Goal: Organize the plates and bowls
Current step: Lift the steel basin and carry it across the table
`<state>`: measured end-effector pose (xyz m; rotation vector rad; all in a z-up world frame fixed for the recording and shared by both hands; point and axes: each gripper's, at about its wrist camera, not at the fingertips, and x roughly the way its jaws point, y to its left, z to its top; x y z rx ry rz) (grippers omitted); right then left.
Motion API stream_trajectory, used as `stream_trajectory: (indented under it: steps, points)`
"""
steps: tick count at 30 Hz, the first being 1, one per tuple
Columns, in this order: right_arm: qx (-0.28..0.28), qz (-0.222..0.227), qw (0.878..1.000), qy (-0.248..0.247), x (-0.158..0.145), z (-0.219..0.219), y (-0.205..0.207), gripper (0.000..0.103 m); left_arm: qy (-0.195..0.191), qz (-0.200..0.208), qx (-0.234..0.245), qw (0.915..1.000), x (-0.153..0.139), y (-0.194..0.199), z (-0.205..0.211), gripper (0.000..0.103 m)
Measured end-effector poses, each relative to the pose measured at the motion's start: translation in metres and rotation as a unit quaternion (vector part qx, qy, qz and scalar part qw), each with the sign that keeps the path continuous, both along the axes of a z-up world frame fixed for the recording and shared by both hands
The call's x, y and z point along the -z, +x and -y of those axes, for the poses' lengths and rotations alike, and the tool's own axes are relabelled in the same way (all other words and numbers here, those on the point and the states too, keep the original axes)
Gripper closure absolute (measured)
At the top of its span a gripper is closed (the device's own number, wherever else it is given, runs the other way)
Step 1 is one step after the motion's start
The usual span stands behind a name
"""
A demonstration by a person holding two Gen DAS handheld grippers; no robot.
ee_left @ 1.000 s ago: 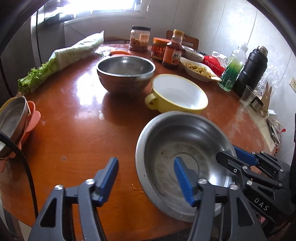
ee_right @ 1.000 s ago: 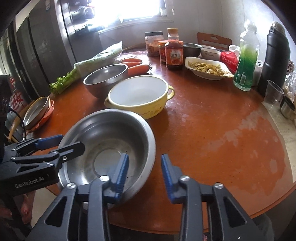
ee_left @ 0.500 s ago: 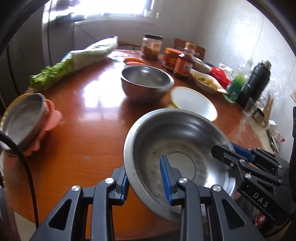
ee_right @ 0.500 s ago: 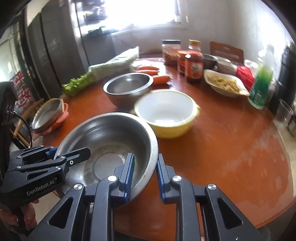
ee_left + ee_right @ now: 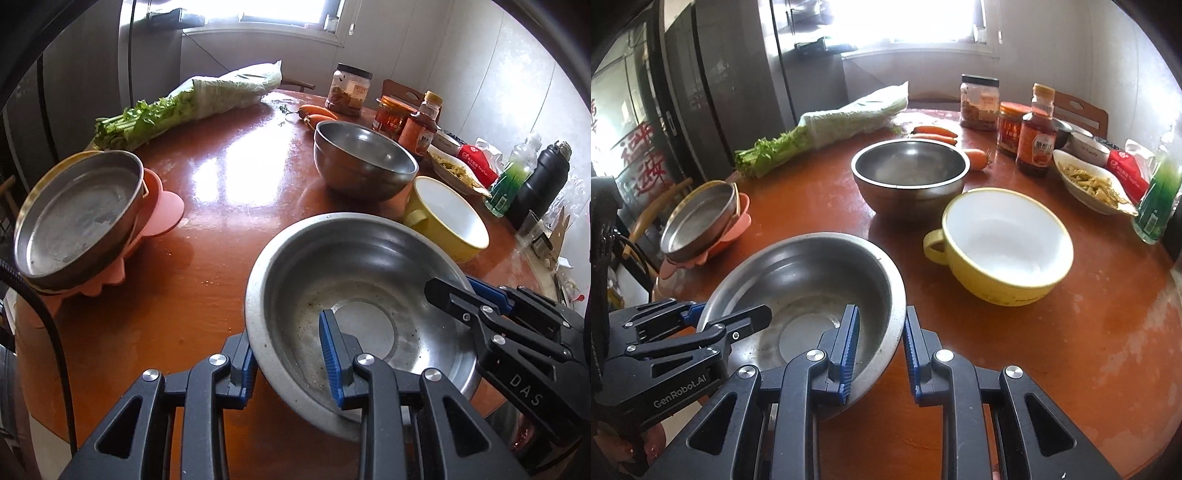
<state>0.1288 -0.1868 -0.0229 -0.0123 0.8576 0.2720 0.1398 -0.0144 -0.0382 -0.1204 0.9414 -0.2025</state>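
Left wrist: steel basin [image 5: 369,295] in hand-held gripper [image 5: 288,354]

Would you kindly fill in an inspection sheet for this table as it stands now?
Surface: round table, glossy red-brown, with window glare.
Job's things: wide steel basin at the near edge; deep steel bowl; yellow bowl, empty; steel dish tilted on a pink mat.
Clutter: bagged greens, carrots, jars, sauce bottle, food dish, green bottle, black flask.
Grippers: left gripper and right gripper each clamp the basin's rim, on opposite sides.
Cables: black cable at left.
Surroundings: window, fridge, chair.
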Motion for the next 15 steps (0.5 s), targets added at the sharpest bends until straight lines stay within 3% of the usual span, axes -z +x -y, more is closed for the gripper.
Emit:
stream_trajectory:
  steps: [12,15]
  points:
    - [-0.002,-0.014,1.0,-0.005,0.0076,0.0015,0.0044,0.074,0.02,0.005,0.014,0.9997,0.0004,0.0047,0.0078,0.071]
    - [-0.004,-0.017,1.0,-0.006,0.0085,0.0005,0.0054,0.074,0.021,0.008,0.017,0.9996,-0.001,0.0052,0.0092,0.066]
